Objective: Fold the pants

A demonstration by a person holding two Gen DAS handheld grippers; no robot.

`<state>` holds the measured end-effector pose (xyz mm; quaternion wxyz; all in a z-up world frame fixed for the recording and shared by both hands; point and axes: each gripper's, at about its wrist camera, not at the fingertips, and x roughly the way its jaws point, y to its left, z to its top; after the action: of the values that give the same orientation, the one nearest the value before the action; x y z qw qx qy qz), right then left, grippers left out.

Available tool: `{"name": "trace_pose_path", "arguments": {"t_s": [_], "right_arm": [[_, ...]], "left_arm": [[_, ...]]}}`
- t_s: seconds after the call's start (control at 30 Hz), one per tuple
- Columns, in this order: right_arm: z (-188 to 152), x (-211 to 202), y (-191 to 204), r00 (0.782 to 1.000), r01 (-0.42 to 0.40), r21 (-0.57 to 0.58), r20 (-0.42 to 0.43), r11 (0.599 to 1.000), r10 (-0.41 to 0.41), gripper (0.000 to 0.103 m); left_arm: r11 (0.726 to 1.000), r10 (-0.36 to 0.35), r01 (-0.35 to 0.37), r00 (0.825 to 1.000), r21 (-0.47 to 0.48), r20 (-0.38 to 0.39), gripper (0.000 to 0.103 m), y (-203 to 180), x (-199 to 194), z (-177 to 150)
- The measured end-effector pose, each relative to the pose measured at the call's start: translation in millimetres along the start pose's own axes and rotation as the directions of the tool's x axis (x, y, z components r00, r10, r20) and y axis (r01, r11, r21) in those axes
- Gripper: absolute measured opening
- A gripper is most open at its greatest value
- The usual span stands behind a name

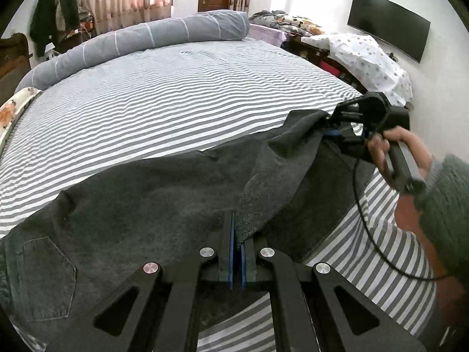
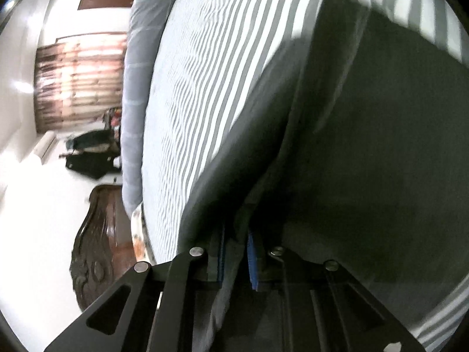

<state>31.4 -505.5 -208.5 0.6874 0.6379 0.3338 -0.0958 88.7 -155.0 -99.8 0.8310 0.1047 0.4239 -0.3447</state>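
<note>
Dark grey jeans lie across the near edge of the striped bed, back pocket at the lower left. My left gripper is shut on a fold of the pants fabric right in front of the camera. My right gripper is at the right, held by a hand, shut on the far corner of the same lifted flap of pants. In the right wrist view the pants fill the right half, and the right gripper pinches an edge of the cloth between its blue pads.
The striped bedsheet spreads behind the pants. A long grey bolster lies along the far edge. A dotted cloth and a wall TV are at the right. A dark wooden headboard shows at the left.
</note>
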Motion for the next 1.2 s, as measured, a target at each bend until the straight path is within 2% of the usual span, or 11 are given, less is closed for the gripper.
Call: {"name": "trace_pose_path", "arguments": {"t_s": [0.1, 0.3, 0.5, 0.67, 0.83, 1.0, 1.03, 1.2], "right_arm": [[22, 3, 0, 0.999, 0.033, 0.004, 0.000, 0.999, -0.033, 0.014], [34, 6, 5, 0.994, 0.113, -0.039, 0.013, 0.993, -0.112, 0.006], [41, -12, 35, 0.986, 0.161, -0.121, 0.059, 0.980, -0.155, 0.005], [43, -37, 64, 0.987, 0.151, -0.170, 0.087, 0.974, -0.138, 0.004], [37, -76, 81, 0.983, 0.155, -0.231, 0.137, 0.960, -0.126, 0.004], [25, -108, 67, 0.970, 0.217, -0.260, 0.166, 0.941, -0.178, 0.004], [21, -113, 60, 0.967, 0.230, -0.256, 0.168, 0.939, -0.191, 0.004], [10, -135, 5, 0.941, 0.314, -0.190, 0.192, 0.930, -0.278, 0.003]], "left_arm": [[1.000, -0.001, 0.001, 1.000, -0.003, -0.005, 0.003, 0, -1, -2], [1.000, -0.001, 0.001, 1.000, -0.003, -0.017, 0.003, 1, 2, 2], [1.000, 0.006, -0.006, 1.000, -0.001, -0.024, 0.003, 1, 2, 4], [1.000, -0.002, 0.002, 1.000, -0.011, -0.014, 0.003, 0, 0, 8], [0.999, -0.006, 0.007, 1.000, 0.032, -0.004, 0.003, -6, -3, 8], [0.993, -0.030, 0.034, 0.999, 0.111, -0.038, 0.003, -19, 2, 0], [0.988, -0.030, 0.038, 0.998, 0.151, -0.060, 0.003, -24, 6, -7], [0.972, -0.022, 0.054, 0.990, 0.227, -0.139, 0.003, -33, 27, -29]]}}
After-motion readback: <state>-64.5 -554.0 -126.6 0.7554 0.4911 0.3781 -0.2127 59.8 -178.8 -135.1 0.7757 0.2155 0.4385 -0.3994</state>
